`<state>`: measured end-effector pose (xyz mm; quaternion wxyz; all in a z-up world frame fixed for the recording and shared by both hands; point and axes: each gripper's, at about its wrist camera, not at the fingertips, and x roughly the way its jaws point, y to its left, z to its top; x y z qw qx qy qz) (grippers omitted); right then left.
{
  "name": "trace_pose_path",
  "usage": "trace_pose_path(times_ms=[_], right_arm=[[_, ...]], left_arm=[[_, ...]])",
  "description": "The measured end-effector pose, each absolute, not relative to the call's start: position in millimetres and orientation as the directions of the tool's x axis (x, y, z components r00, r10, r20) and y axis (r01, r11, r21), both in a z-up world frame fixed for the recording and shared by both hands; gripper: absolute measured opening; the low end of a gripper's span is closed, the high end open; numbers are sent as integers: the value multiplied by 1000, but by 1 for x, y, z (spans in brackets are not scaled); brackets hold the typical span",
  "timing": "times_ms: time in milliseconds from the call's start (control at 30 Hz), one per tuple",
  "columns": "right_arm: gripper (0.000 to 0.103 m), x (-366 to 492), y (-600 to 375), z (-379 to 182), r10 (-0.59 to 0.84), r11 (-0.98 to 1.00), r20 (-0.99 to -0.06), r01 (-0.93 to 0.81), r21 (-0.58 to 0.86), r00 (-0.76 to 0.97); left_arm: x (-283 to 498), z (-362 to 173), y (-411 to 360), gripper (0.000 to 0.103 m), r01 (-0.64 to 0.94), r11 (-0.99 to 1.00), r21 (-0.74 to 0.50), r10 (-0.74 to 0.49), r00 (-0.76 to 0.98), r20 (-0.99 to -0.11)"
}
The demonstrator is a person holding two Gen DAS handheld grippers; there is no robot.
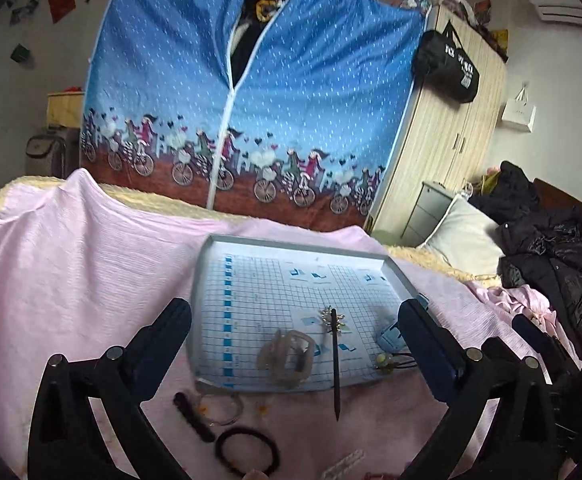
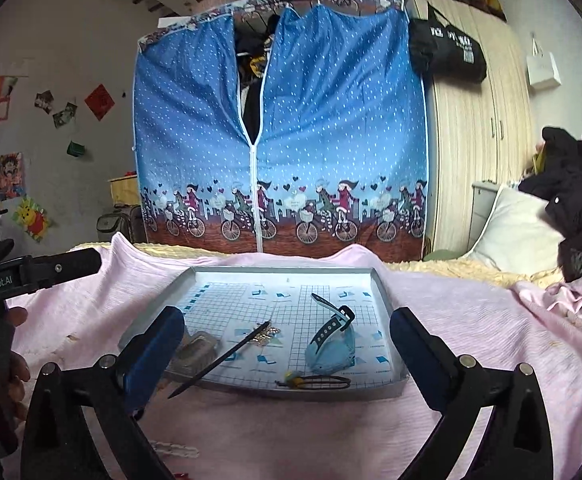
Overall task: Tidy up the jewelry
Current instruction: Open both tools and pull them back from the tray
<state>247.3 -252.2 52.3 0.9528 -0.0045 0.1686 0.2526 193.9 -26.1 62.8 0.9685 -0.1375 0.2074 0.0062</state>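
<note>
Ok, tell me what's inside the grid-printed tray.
The tray holds a blue watch, a clear hair claw, a snap hair clip and a black hair stick, whose tip overhangs the front edge. The left gripper finger hides the near left corner.

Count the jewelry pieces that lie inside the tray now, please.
5: a clear claw clip near left, a stick pin overhanging the front rim, a blue watch right, a flat clip near front, a small stud far back.

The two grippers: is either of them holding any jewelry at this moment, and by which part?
Nothing is held. The left gripper and the right gripper are both open above the tray; the black hair stick lies loose across the tray's near edge.
</note>
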Motion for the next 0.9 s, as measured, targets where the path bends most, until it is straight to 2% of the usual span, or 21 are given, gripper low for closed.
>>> trace_pose_path(times_ms=[200,433,667,900], right_arm=[[103,210,-246,61,493,864,-311,-498,70,812],[103,169,-247,56,481,865,-349,-500,40,804],[103,140,-256,46,453,881,-418,-468,71,788],[103,126,-251,29,423,888,-529,-452,82,736]], left_arm=[[140,64,-8,101,-108,961,-253,12,935,-355],[94,48,5,101,-125,949,-289,16,935,-354],[73,31,0,101,-92,965,-247,-25,900,-434],[66,11,-9,101,-58,977,-206,-56,861,-505]])
